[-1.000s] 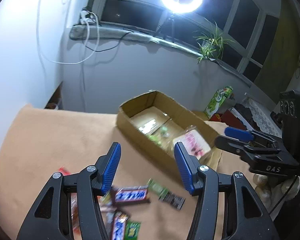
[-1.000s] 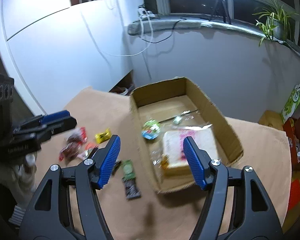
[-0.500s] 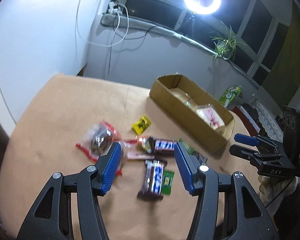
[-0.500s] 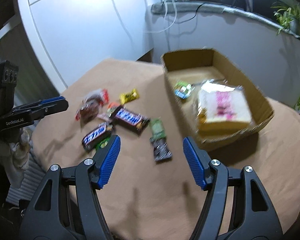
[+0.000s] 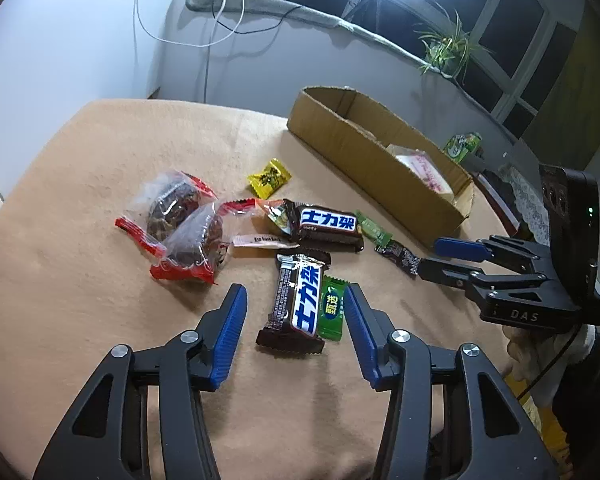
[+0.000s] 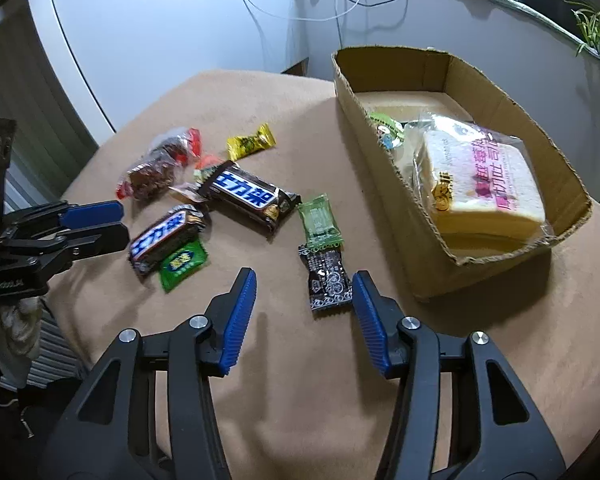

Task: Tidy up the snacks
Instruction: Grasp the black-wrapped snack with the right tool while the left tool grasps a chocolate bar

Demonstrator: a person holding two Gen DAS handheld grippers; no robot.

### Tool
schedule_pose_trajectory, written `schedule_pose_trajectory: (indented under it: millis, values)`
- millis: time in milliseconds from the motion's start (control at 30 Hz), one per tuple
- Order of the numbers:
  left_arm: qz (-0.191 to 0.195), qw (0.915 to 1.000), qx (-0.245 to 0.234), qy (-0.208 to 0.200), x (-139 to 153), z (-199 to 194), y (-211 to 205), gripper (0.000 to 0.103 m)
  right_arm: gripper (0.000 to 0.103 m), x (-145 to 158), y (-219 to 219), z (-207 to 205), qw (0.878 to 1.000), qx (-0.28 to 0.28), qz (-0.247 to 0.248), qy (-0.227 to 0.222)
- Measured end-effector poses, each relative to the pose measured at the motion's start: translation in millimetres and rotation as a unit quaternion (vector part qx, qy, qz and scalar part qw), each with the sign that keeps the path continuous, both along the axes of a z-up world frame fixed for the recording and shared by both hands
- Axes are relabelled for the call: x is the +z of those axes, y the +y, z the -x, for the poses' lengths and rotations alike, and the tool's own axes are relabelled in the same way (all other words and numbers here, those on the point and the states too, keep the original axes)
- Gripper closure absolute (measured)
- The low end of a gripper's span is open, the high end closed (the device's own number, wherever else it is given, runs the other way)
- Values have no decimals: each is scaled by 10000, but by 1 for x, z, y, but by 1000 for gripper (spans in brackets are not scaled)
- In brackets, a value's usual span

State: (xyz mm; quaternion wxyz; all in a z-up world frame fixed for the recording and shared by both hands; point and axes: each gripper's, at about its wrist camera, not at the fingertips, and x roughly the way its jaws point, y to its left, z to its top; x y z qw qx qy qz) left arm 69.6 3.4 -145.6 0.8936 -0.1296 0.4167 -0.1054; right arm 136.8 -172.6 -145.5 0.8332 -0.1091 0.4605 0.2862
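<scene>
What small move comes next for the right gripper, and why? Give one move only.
Probably lower the right gripper a little further over the black candy packet before gripping. Its jaws are closing, yet they are not pressing on anything; the packet lies flat on the tan table cover just ahead of the right fingertip, beside the cardboard box where it likely goes.

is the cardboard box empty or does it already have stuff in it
Not empty. The cardboard box already holds a wrapped bread loaf and a small green packet; its far end is bare.
</scene>
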Motion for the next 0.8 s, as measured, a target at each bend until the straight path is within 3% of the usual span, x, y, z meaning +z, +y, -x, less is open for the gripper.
schedule_pose_trajectory:
  millis: [267,433,567,633,800]
  values:
    - [-219,9997,-111,85,-9,-8,-8,56,55,-15,7,-12,9996,-112,270,42]
    - [-319,9993,-133,156,-16,-15,-12,57,62,-20,9,-16,9992,-121,362,86]
    - [-357,9990,-135,212,-21,-19,-13,62,65,-21,11,-15,9991,-91,403,81]
    - [-323,9991,-155,232,-24,-21,-13,67,73,-20,12,-15,9992,-67,387,115]
    - [-353,9989,-216,199,-25,-21,-16,73,75,-20,15,-14,9990,-35,442,111]
